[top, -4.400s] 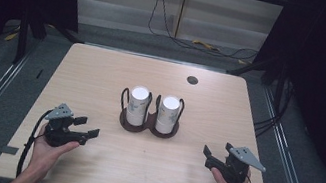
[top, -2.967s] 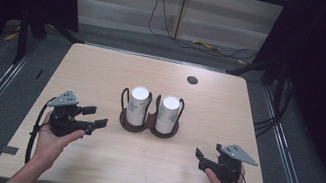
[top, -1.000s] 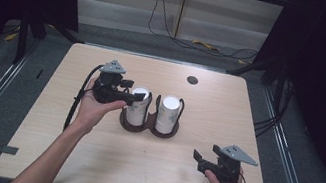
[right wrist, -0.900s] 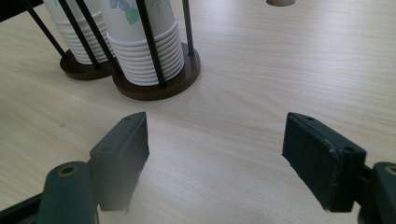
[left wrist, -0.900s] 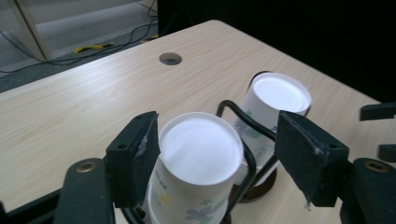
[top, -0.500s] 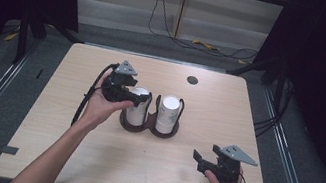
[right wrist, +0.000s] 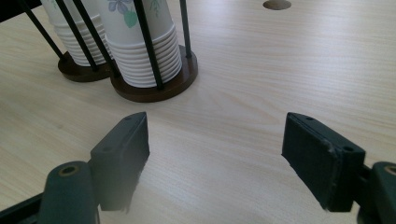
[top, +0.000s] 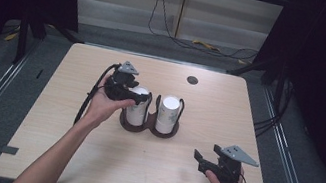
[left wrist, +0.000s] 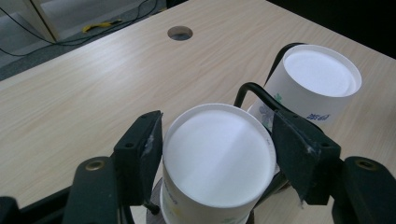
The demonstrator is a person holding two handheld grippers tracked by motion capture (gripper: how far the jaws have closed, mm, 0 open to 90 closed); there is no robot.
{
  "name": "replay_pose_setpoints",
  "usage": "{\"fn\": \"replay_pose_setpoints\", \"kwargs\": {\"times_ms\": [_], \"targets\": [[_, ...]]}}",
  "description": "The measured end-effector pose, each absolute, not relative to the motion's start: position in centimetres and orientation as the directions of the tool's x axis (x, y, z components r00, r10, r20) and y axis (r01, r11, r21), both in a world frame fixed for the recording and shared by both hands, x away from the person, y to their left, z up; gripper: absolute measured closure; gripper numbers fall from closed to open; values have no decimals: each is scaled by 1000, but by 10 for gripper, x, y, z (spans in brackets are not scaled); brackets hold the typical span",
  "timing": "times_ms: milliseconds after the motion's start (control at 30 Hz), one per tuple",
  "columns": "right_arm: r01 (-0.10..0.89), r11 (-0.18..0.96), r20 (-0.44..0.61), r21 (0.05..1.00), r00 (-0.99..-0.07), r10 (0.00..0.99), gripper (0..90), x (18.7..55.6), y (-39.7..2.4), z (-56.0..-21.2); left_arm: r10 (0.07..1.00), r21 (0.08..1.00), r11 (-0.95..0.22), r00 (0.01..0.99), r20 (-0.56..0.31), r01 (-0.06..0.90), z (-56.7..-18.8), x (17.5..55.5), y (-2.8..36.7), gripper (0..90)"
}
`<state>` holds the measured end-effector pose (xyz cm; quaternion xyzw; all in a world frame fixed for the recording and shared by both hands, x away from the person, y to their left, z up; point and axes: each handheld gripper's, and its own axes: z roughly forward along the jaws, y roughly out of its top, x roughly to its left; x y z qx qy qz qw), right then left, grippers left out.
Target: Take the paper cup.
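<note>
Two stacks of paper cups, left stack and right stack, stand in one holder on the bench. The left claw has just been closing and clamps the left stack's top cup; the right claw stands apart. The cups' blue print is unreadable.

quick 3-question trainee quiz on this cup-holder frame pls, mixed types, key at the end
1. True or false: the left gripper has its jaws around the top cup of the left cup stack.
2. How many cup stacks stand in the dark cup holder? A) one B) two C) three
3. What lies between the jaws of the right gripper?

Key:
1. True. Its jaws have just been closing, one on each side of the upturned cup, at the cup's wall.
2. B. The left stack and the right cup stack.
3. Nothing; just bare table, jaws apart.
</note>
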<state>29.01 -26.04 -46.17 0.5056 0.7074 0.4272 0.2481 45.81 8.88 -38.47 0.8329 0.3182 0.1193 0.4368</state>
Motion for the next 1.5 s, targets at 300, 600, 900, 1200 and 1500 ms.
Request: {"fn": "replay_pose_setpoints", "kwargs": {"times_ms": [300,600,900,1200,1500], "targets": [[502,128,76,855,-365,928,230,290,-260,-462,637,786,-429,766,-86,445,-390,461,87,321],[504,130,74,854,-365,928,230,290,-260,-462,628,775,-435,771,-104,459,-397,463,88,331],[504,128,76,854,-365,928,232,290,-260,-462,632,786,-428,770,-93,446,-390,461,91,345],[504,127,79,854,-367,927,233,290,-260,-462,630,813,-409,773,-77,414,-383,458,94,349],[503,128,78,855,-368,926,233,290,-260,-462,638,826,-376,764,-97,419,-381,457,95,350]]}}
